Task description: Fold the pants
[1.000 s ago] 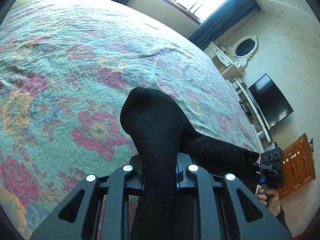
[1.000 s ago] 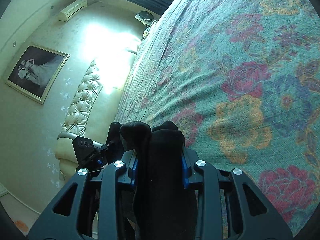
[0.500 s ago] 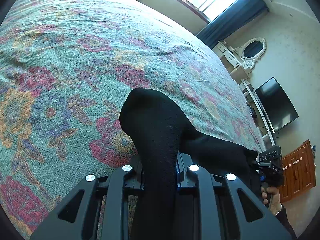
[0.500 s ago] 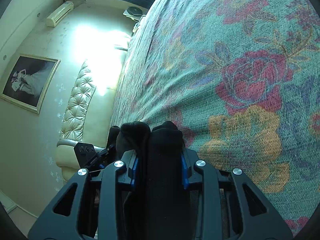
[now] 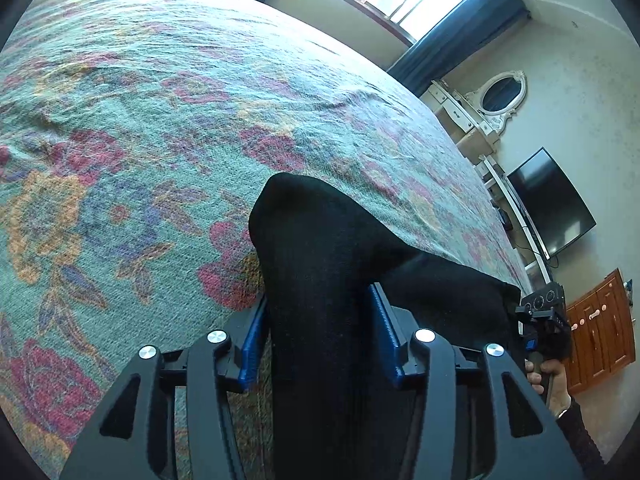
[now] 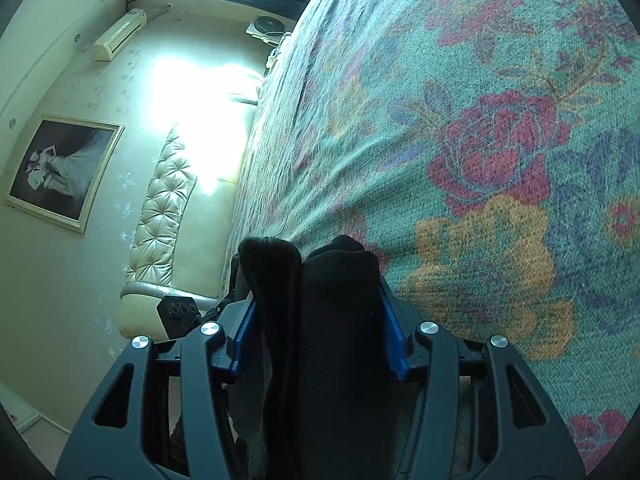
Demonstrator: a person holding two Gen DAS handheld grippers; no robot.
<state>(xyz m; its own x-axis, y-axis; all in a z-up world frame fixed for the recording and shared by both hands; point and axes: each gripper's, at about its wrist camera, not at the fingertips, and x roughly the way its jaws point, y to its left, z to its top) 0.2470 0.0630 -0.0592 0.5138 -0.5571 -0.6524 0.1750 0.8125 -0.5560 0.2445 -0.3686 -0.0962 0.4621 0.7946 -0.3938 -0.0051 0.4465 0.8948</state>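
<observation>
- Left wrist view: my left gripper (image 5: pixel 316 344) has its jaws narrowed onto a thick bunch of the black pants (image 5: pixel 320 280); blue pads (image 5: pixel 382 336) press the cloth from both sides.
- Fabric rises past the fingertips to a rounded hump at 12 o'clock, then runs off toward 3 o'clock as a sagging band.
- That band ends at the other unit, in view at 4 o'clock with a hand (image 5: pixel 550 376) on its grip.
- Right wrist view: right gripper (image 6: pixel 316 344) is likewise clamped on pants (image 6: pixel 340 300), two stacked folds between the blue pads (image 6: pixel 394 344), tops poking out at 12 o'clock.
- Left unit's black housing shows at 9 o'clock there, so each gripper sits to the other's side with cloth between.
- Key relation, as I read it: the held edge runs gripper to gripper, 3-to-9 o'clock across my view; the rest of the garment hangs below the jaws, out of sight.
- Floral bedspread (image 5: pixel 160 120) fills everything from 9 to 1 o'clock ahead of the left jaws and lies close under the right ones (image 6: pixel 500 200).
- Neither hand is clearly nearer the bed; I can't tell if cloth touches it.
- Next call: carry both forward together, keep that edge level.
</observation>
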